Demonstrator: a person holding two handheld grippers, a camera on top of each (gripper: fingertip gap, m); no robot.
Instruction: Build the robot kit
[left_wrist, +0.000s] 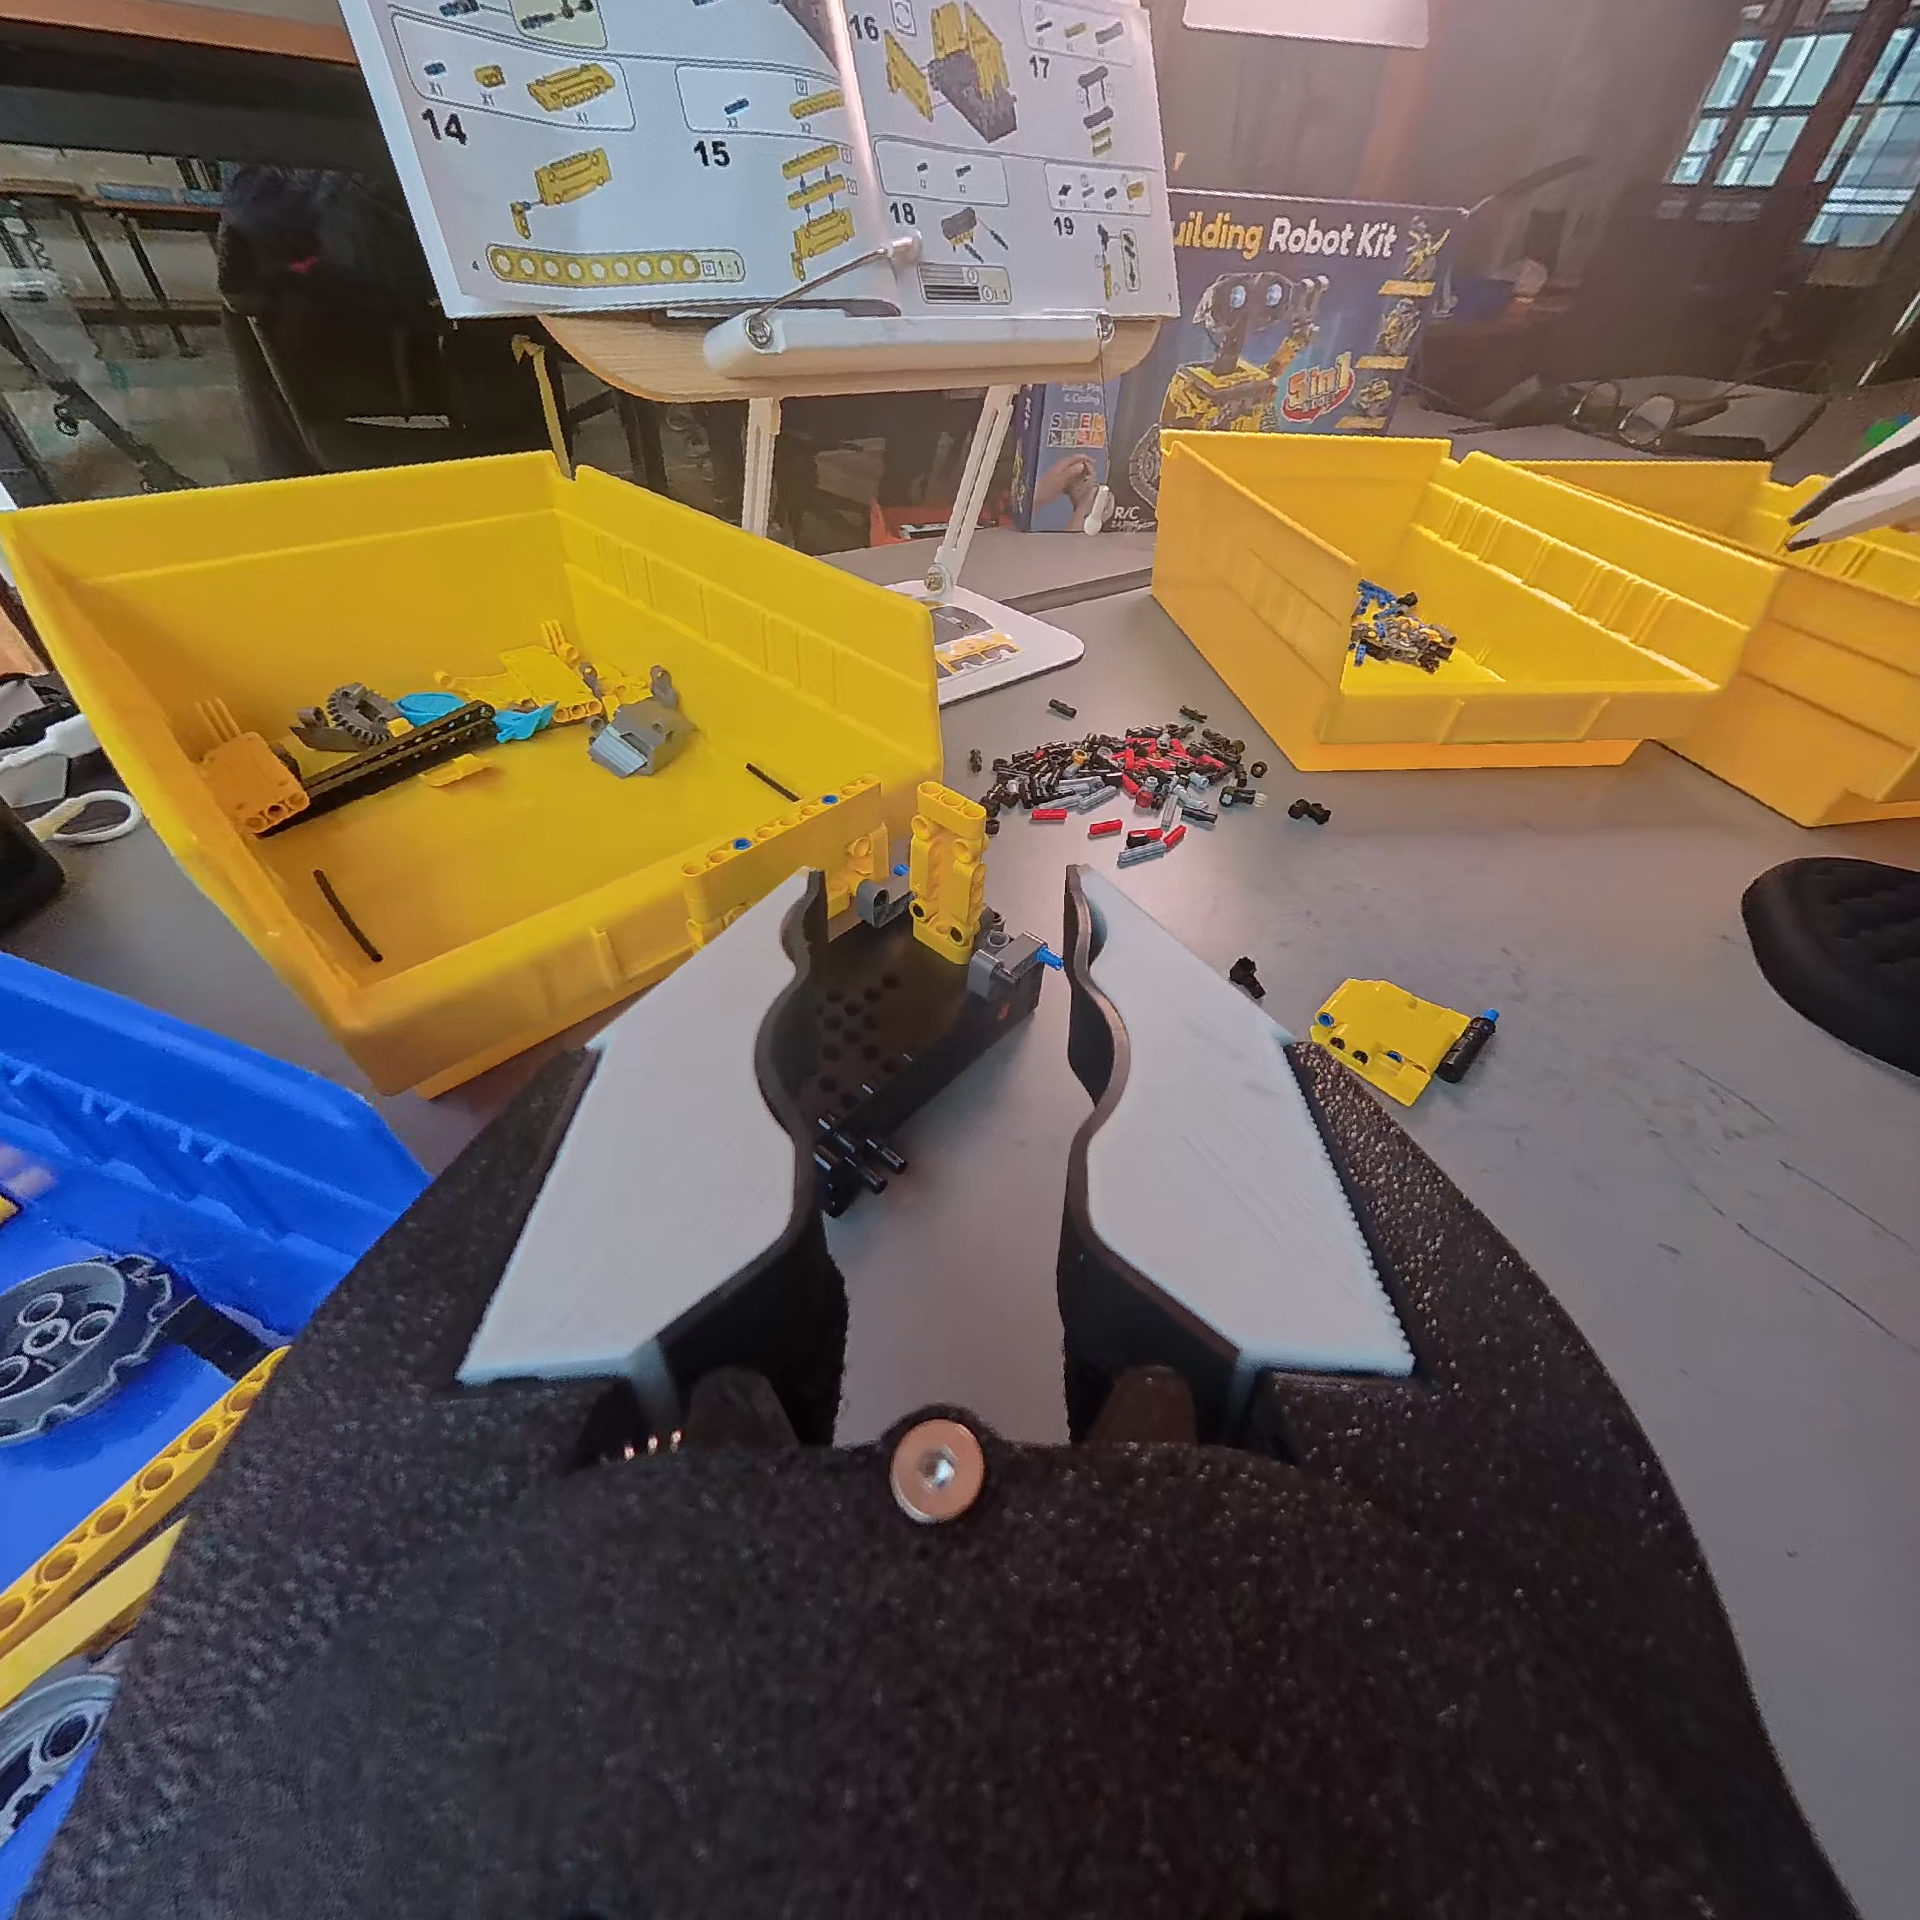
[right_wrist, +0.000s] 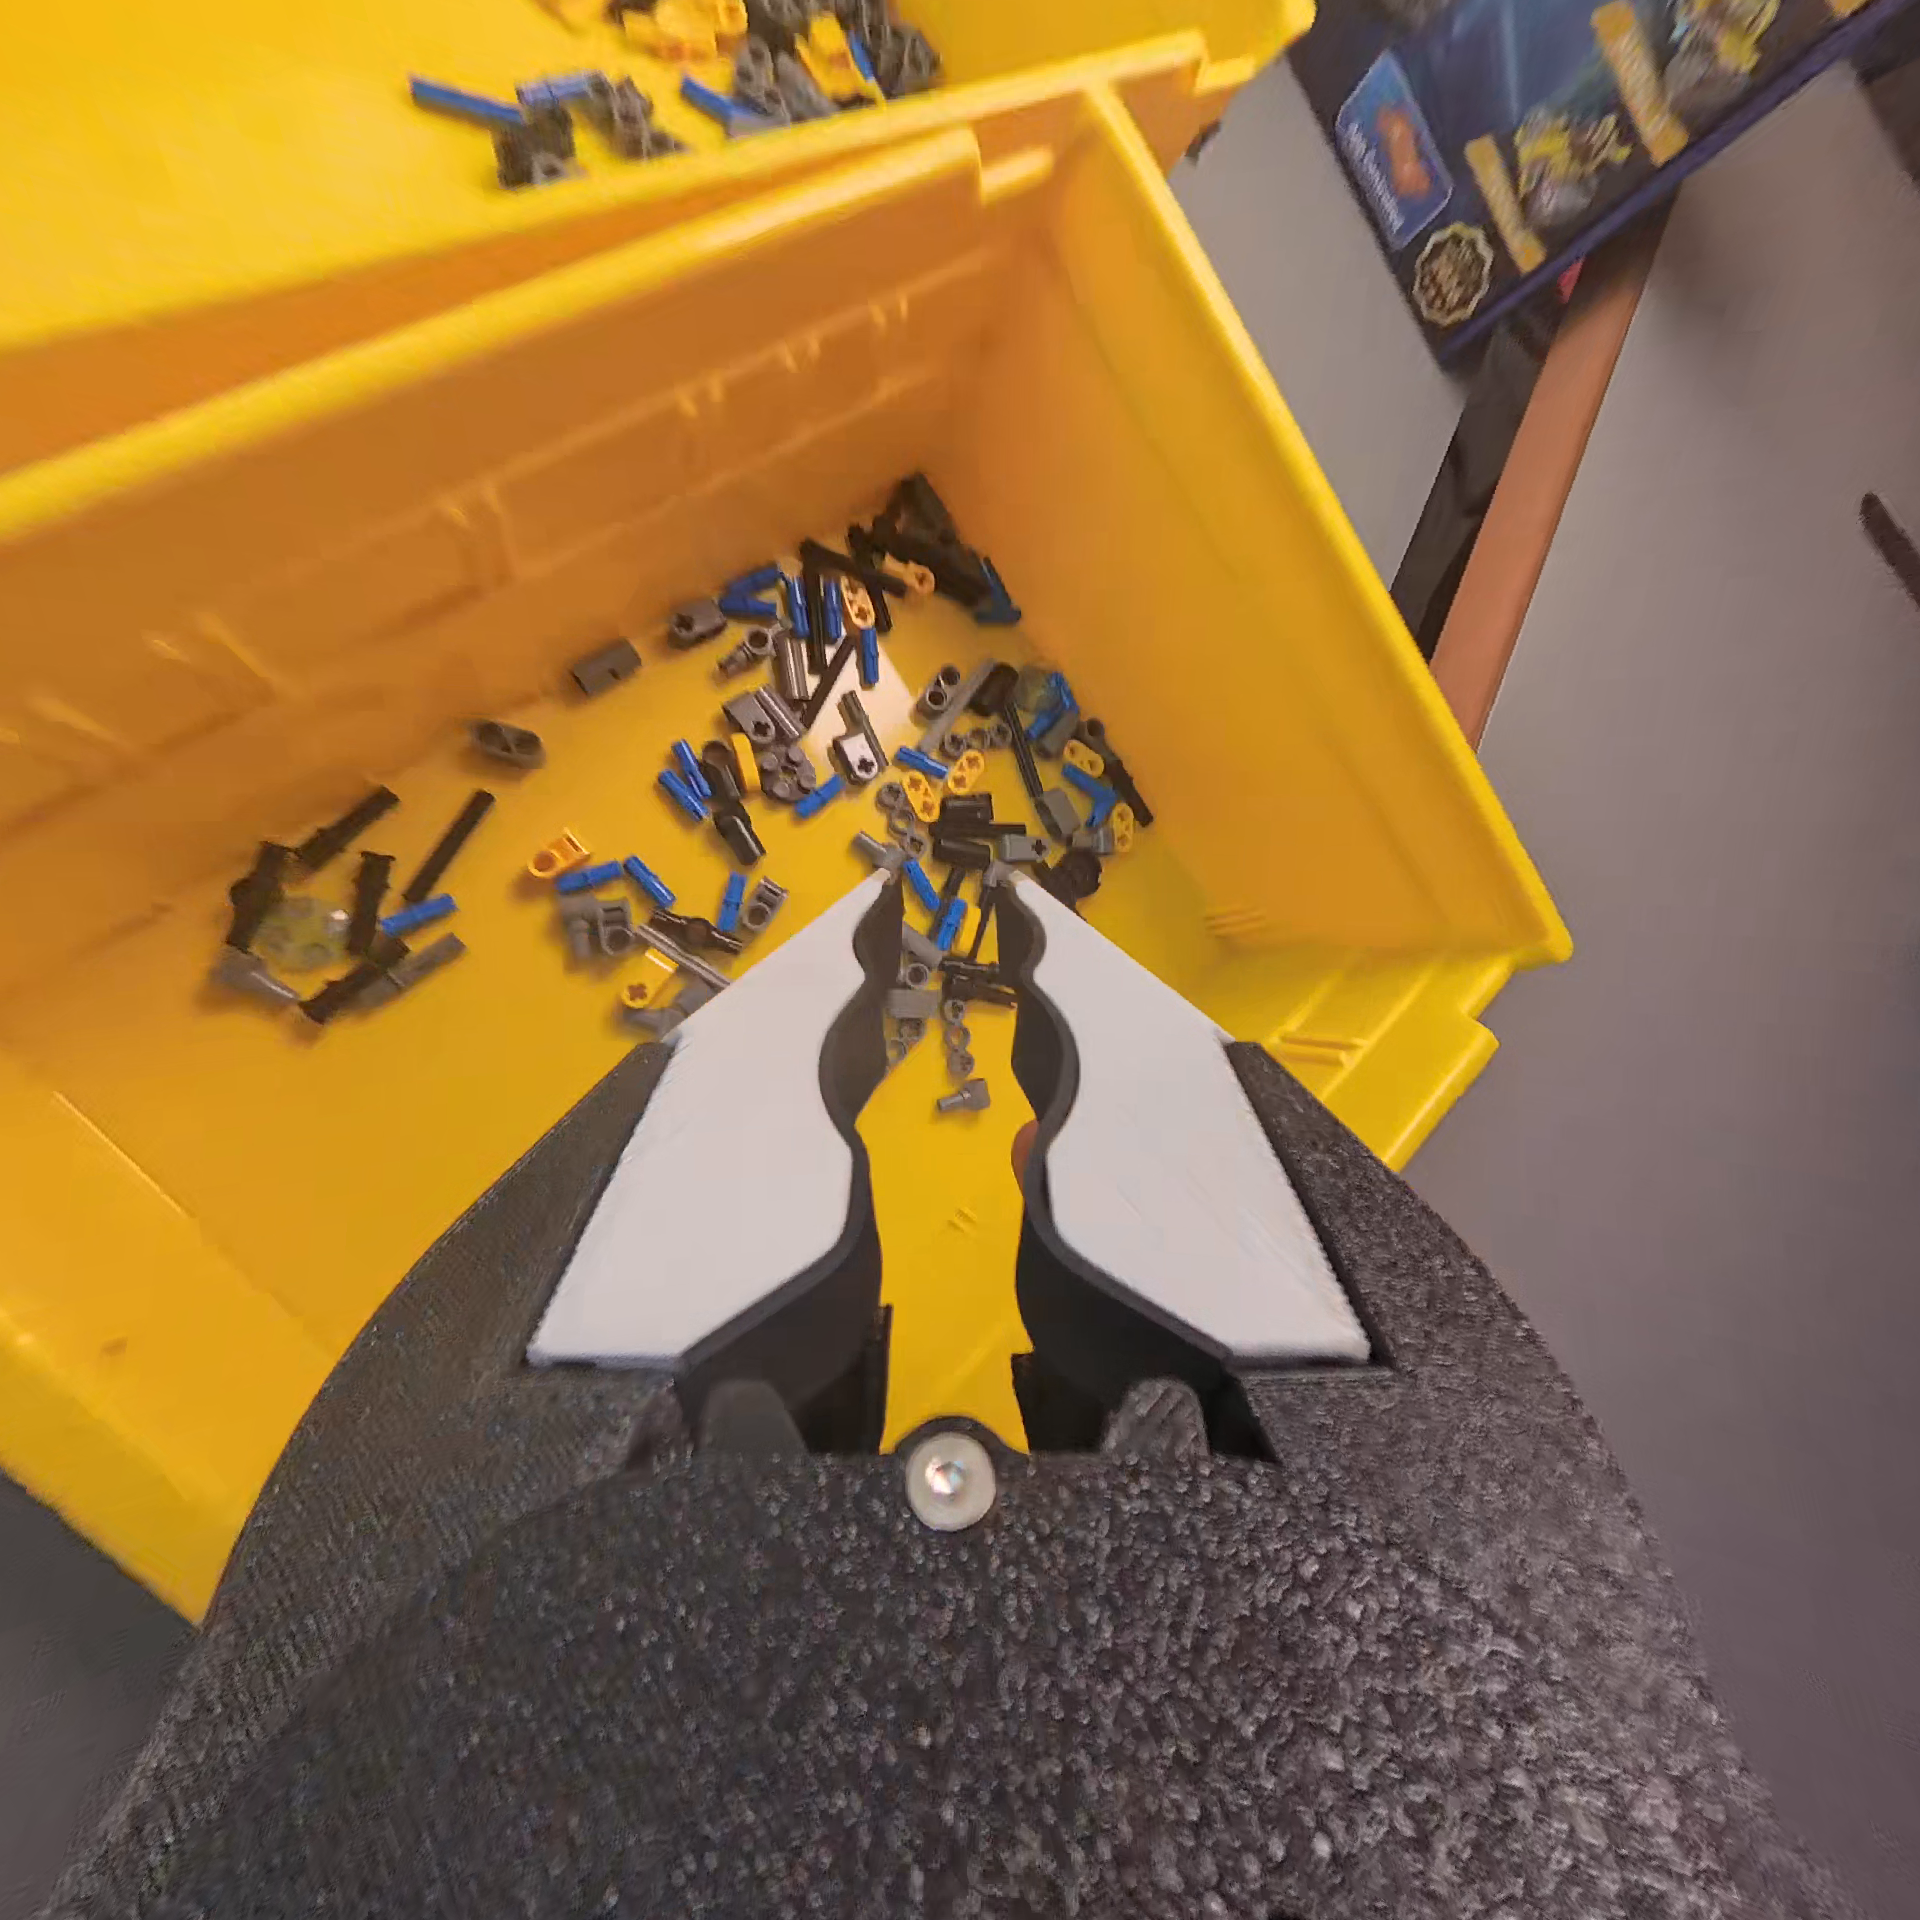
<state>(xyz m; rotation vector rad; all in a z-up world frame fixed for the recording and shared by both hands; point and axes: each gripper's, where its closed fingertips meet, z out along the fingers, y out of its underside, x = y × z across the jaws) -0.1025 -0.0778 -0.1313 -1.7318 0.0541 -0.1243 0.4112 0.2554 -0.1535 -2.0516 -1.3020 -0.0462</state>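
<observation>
Left tongs (left_wrist: 940, 894): spread wide, low over grey table (left_wrist: 1558, 1247), gripping nothing; black-and-yellow brick assembly (left_wrist: 914, 997) lying between the fingers, against the left one.
Ahead-left of left tongs: yellow bin (left_wrist: 468, 987) holding larger parts, touching the assembly's far end.
Ahead-right: loose pile of black, red and grey pins (left_wrist: 1132, 774); small yellow panel piece (left_wrist: 1387, 1039) just beside the right finger.
Beyond: instruction booklet (left_wrist: 769, 156) on a stand, kit box (left_wrist: 1299, 312) behind.
Right tongs (right_wrist: 945, 883): narrowly parted, empty, tips dipped into second yellow bin (right_wrist: 1299, 623).
At right tongs' tips: scattered small connectors (right_wrist: 831, 748), blue, black, grey, some between the fingers.
</observation>
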